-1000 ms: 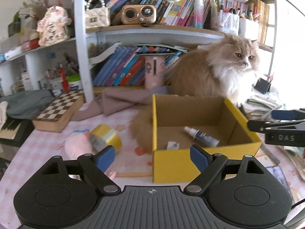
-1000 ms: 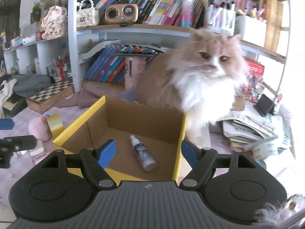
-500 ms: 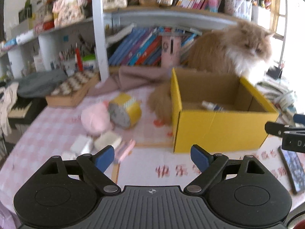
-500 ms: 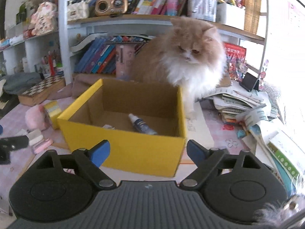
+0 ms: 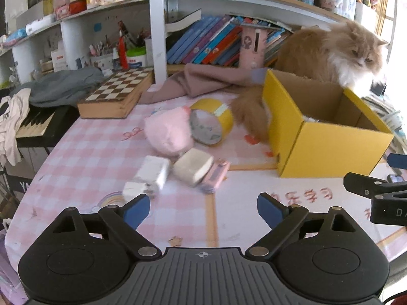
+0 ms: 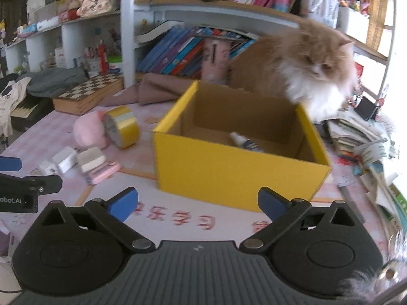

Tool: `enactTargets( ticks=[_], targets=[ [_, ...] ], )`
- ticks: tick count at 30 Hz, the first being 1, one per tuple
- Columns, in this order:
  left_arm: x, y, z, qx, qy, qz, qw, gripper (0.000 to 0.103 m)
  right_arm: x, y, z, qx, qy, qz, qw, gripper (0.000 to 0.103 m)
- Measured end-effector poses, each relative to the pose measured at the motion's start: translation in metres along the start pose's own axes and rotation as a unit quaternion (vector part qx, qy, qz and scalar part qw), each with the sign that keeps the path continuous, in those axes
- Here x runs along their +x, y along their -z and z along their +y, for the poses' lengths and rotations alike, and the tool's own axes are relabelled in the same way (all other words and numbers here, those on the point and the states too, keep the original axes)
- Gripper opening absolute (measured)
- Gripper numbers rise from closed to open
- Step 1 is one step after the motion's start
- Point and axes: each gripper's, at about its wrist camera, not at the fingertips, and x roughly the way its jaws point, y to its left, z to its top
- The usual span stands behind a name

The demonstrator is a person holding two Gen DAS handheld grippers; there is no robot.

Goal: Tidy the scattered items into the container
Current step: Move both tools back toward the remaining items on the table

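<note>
Jaws of the left hand-held gripper (image 5: 202,209) and right hand-held gripper (image 6: 198,203) are opening, nothing between them. Beside the yellow box (image 5: 330,147) on the bench (image 5: 89,157), the pink plush (image 5: 168,132) is judged soft and light, best pinched across its middle.

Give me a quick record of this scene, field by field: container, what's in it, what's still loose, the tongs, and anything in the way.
container: yellow box, open top, on the pink checked tablecloth
inside: spray bottle lying down
loose items: pink plush, yellow tape roll, white charger, beige block, pink case, clustered left of the box
left tongs: opening, empty
right tongs: opening, empty
in the way: cat behind the box, tail beside its left wall
</note>
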Motion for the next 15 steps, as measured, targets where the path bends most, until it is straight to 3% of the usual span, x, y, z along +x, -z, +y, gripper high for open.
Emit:
enactTargets(
  ticks=[5,15],
  targets=[
    [0.003,0.008,0.027,0.022,0.008,0.017,0.9996,0.094,0.01,-0.001,0.038,-0.007,-0.017,0.017,1.0,0.102],
    [0.009,0.013,0.075,0.05,0.005,0.009,0.9987,0.093,0.032,-0.007,0.1,-0.021,-0.027,0.042,0.999,0.095]
  ],
)
